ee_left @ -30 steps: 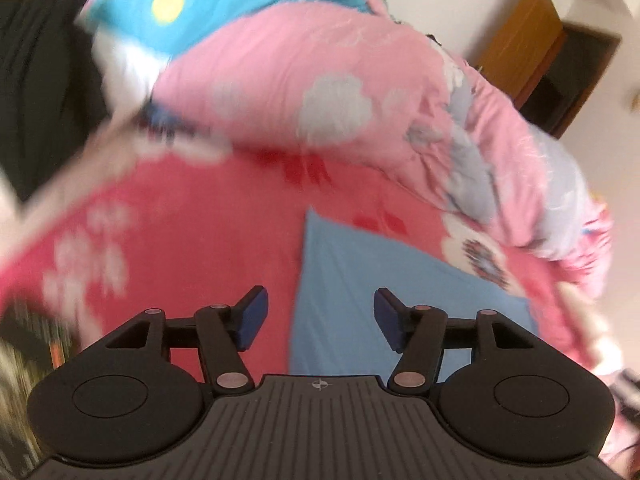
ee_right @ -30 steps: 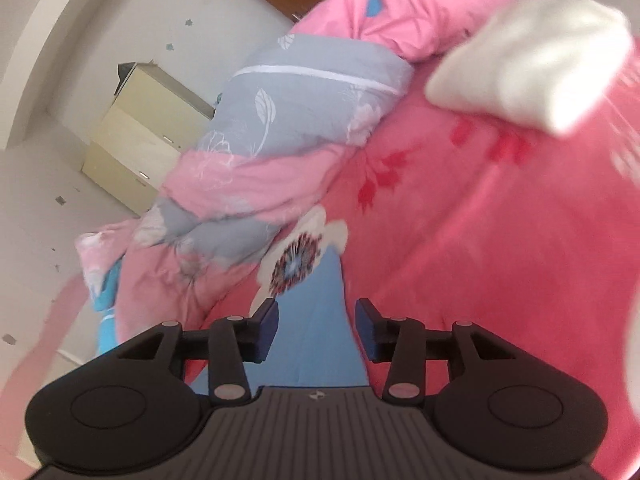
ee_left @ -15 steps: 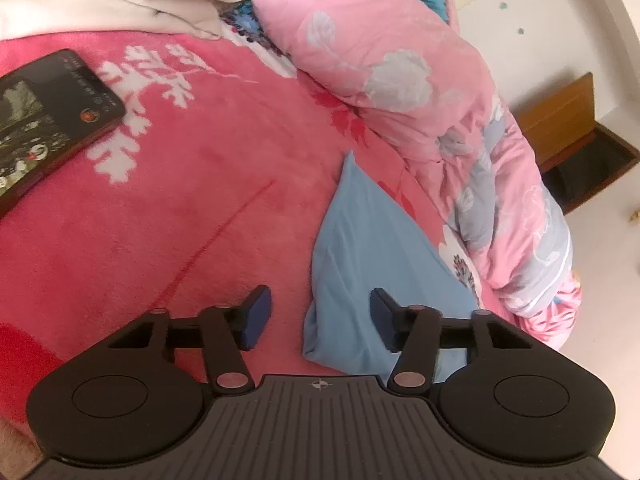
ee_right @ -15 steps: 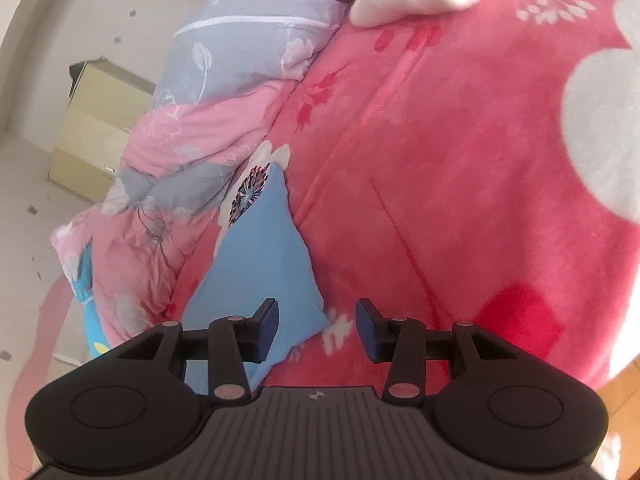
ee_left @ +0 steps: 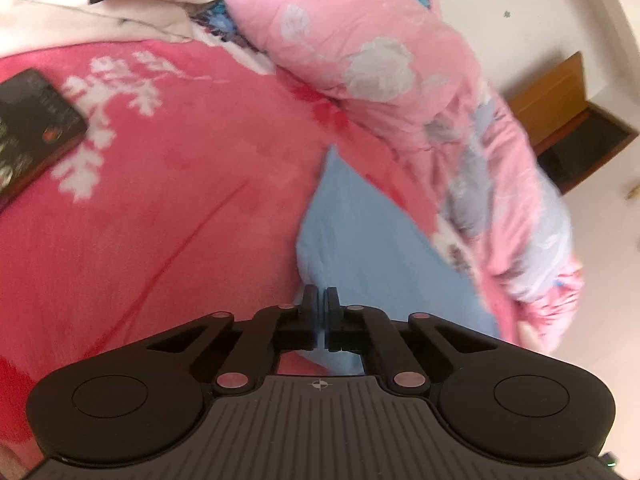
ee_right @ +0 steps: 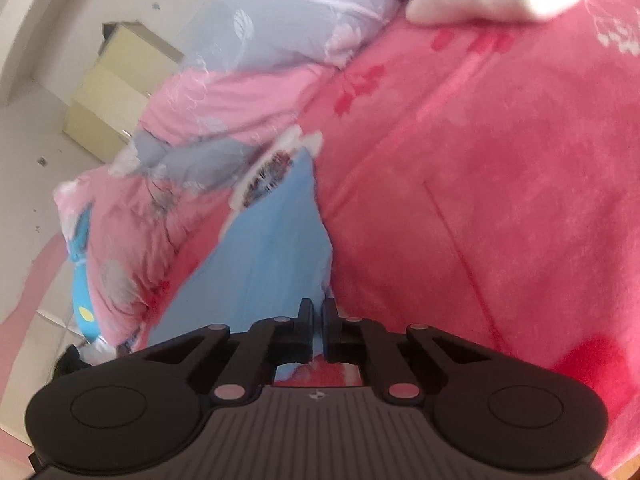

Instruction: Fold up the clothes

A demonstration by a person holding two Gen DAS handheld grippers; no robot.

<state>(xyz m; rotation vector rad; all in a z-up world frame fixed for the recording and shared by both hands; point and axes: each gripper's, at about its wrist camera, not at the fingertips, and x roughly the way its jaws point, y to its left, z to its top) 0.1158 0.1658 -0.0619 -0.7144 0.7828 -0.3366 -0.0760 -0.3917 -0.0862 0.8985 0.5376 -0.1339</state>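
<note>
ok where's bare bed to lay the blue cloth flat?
Best patch: open red blanket between the phone and the blue cloth, also wide in the right wrist view. Crowded: the pink quilt borders the cloth's far side, and white clothes pile up at the head. Both the left gripper and right gripper are shut on the cloth's near edge.

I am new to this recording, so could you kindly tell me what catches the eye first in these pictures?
The light blue cloth stands out, lying on the red flowered blanket beside the heaped pink quilt. The left claw and the right claw are each shut on a near corner of it. A dark phone lies far left on the blanket.
</note>
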